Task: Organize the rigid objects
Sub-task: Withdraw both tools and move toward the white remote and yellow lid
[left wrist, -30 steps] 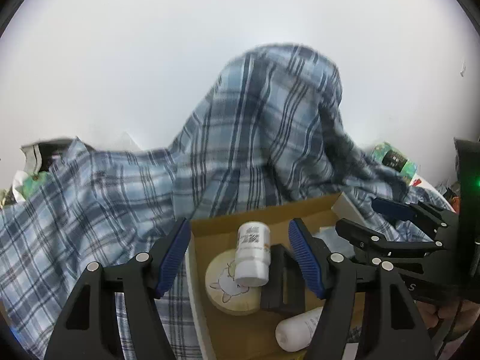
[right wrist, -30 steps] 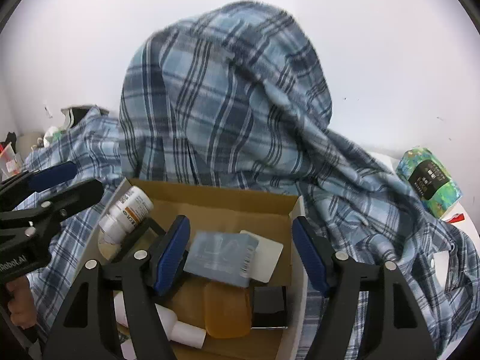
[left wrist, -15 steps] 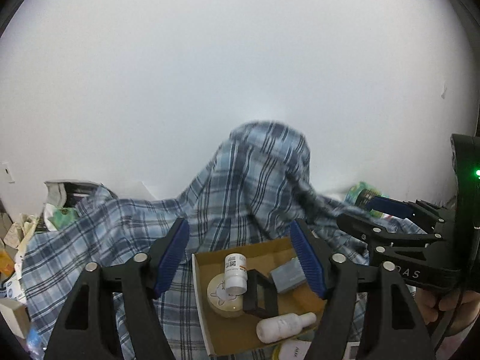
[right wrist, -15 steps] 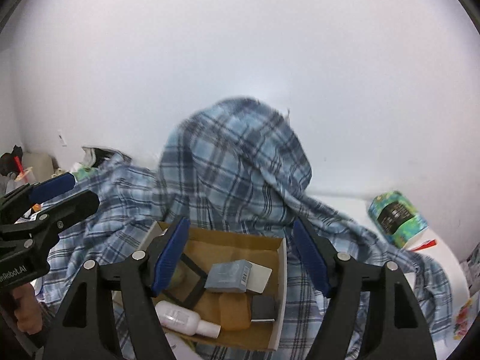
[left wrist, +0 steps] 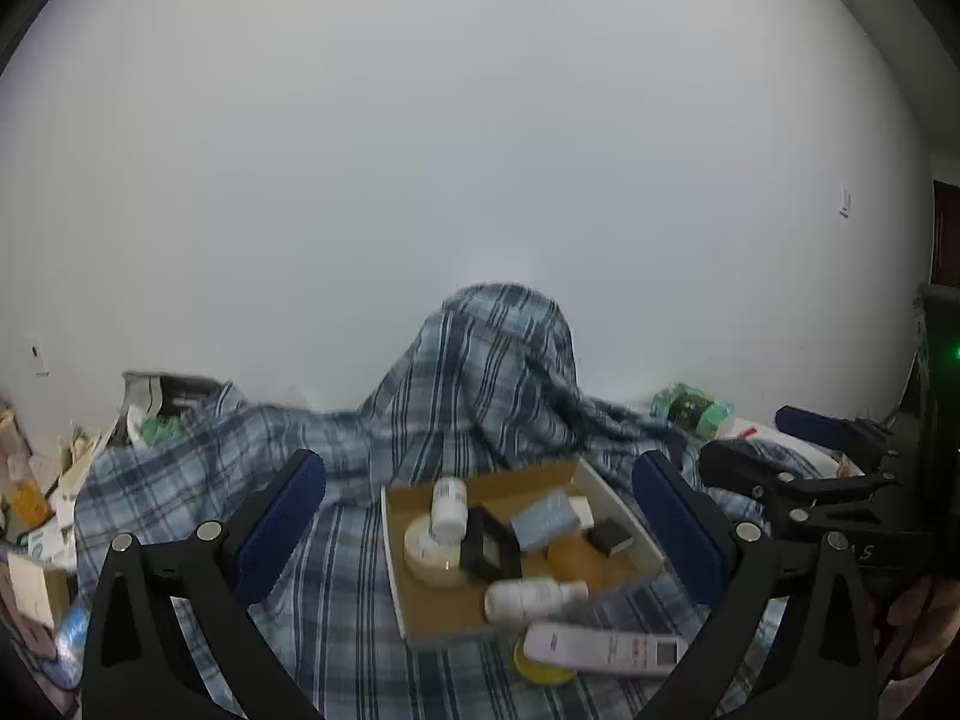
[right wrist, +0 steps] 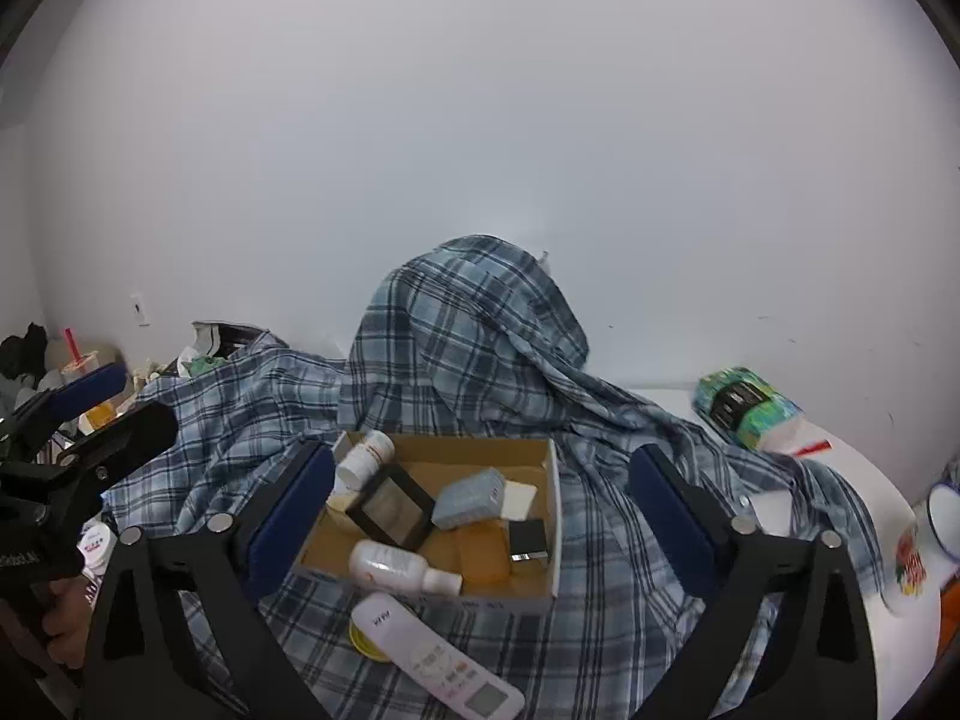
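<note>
On the plaid cloth (right wrist: pixel 600 540) in front of you, the cardboard box (right wrist: pixel 555 510) is sitting with its open top facing up, and you are holding both grippers back from it. Your left gripper (left wrist: pixel 480 516) is hovering with its fingers (left wrist: pixel 282 510) spread wide and nothing between them; the box is showing in the gap. Your right gripper (right wrist: pixel 480 504) is doing the same, fingers (right wrist: pixel 666 504) wide apart and gripping nothing.

Inside the box, a white pill bottle (right wrist: pixel 363 459) is leaning in the far left corner, partly over a round pale tin (left wrist: pixel 429 552). A black square frame (right wrist: pixel 390 504) is lying tilted beside it, touching a blue-grey packet (right wrist: pixel 471 498) that is resting over a white card (right wrist: pixel 519 498). An orange bar (right wrist: pixel 480 552) is lying flat near the front, with a small black block (right wrist: pixel 528 540) just beside it against the right wall. A white bottle (right wrist: pixel 399 567) is lying on its side along the near wall.

Outside the box, a white remote control (right wrist: pixel 432 654) is lying on the cloth just in front of it, partly covering a yellow lid (right wrist: pixel 366 642). A green patterned pack (right wrist: pixel 744 408) is sitting well off to the right on the white tabletop (right wrist: pixel 852 480).
</note>
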Action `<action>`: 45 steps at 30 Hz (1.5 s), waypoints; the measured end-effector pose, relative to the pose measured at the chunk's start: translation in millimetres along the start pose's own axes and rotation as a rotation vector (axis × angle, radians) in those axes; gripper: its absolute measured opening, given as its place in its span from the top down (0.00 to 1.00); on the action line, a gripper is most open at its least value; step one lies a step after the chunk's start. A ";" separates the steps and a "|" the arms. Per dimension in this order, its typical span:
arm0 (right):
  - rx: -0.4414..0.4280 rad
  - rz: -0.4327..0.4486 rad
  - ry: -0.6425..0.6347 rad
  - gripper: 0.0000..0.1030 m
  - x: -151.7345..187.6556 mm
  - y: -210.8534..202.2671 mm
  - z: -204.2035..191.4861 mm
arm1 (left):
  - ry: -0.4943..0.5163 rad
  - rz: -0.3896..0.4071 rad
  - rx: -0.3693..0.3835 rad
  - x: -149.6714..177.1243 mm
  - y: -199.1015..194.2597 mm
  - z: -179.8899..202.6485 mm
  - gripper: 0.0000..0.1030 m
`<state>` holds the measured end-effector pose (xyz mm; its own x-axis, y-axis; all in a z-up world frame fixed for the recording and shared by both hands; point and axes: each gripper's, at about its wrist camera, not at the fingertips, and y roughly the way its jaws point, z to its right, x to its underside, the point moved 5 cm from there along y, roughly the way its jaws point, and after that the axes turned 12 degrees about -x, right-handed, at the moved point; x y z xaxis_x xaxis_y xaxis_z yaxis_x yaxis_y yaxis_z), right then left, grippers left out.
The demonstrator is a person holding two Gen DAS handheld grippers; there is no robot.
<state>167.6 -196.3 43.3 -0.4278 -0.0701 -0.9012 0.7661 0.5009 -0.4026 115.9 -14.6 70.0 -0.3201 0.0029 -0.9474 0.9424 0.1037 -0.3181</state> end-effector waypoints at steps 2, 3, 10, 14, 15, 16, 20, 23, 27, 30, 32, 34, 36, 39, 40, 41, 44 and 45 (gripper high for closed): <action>0.015 0.003 0.001 0.01 11.0 -3.9 1.6 | -0.004 -0.011 -0.001 10.4 -5.5 -1.3 0.00; 0.016 0.005 0.005 0.01 17.2 -5.3 3.0 | -0.012 -0.014 0.003 15.3 -7.8 -2.9 0.00; 0.052 -0.054 0.048 0.01 53.6 0.5 18.7 | -0.081 -0.057 0.001 56.8 -5.6 -13.7 0.00; 0.061 -0.084 0.055 0.01 65.8 3.3 26.1 | -0.074 -0.140 -0.018 81.8 8.2 -16.1 0.00; 0.063 -0.088 0.053 0.01 67.6 3.9 27.3 | -0.074 -0.151 -0.022 86.1 10.0 -17.1 0.00; 0.067 -0.093 0.054 0.01 69.3 5.2 29.0 | -0.076 -0.165 -0.021 90.8 12.6 -18.1 0.00; 0.072 -0.110 0.066 0.01 75.3 10.6 33.5 | -0.081 -0.189 -0.017 101.1 17.5 -18.5 0.00; 0.076 -0.123 0.069 0.01 79.4 13.9 35.4 | -0.072 -0.201 -0.016 106.9 21.9 -16.7 0.00; 0.076 -0.132 0.064 0.01 81.2 17.0 35.6 | -0.070 -0.217 -0.012 110.8 26.6 -15.6 0.00; 0.073 -0.136 0.062 0.01 81.0 18.7 35.1 | -0.075 -0.224 -0.008 111.1 28.9 -15.8 0.00; 0.072 -0.140 0.061 0.01 81.8 19.8 35.5 | -0.077 -0.229 -0.008 111.8 30.1 -15.8 0.00; 0.071 -0.146 0.061 0.01 82.6 21.4 35.3 | -0.078 -0.233 -0.007 112.9 30.9 -15.4 0.00; 0.068 -0.153 0.062 0.01 83.5 23.1 35.8 | -0.075 -0.235 -0.006 114.1 32.0 -14.3 0.00; 0.061 -0.167 0.059 0.01 85.8 25.8 35.9 | -0.073 -0.236 -0.008 114.5 32.0 -13.3 0.00; 0.059 -0.174 0.057 0.01 86.9 27.1 36.2 | -0.070 -0.236 -0.007 115.4 32.5 -12.8 0.00; 0.058 -0.181 0.057 0.01 88.3 28.5 36.6 | -0.068 -0.236 -0.004 116.5 33.3 -12.3 0.00; 0.051 -0.208 0.071 0.01 95.0 32.8 38.3 | -0.067 -0.244 0.003 121.3 36.9 -10.7 0.00; 0.047 -0.218 0.073 0.01 97.3 34.5 38.5 | -0.067 -0.252 0.004 124.1 38.8 -10.4 0.00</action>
<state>170.9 -219.1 -64.5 -0.6175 -0.1091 -0.7790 0.6726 0.4401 -0.5949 111.7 0.0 -59.5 -0.5378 -0.0883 -0.8385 0.8341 0.0889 -0.5444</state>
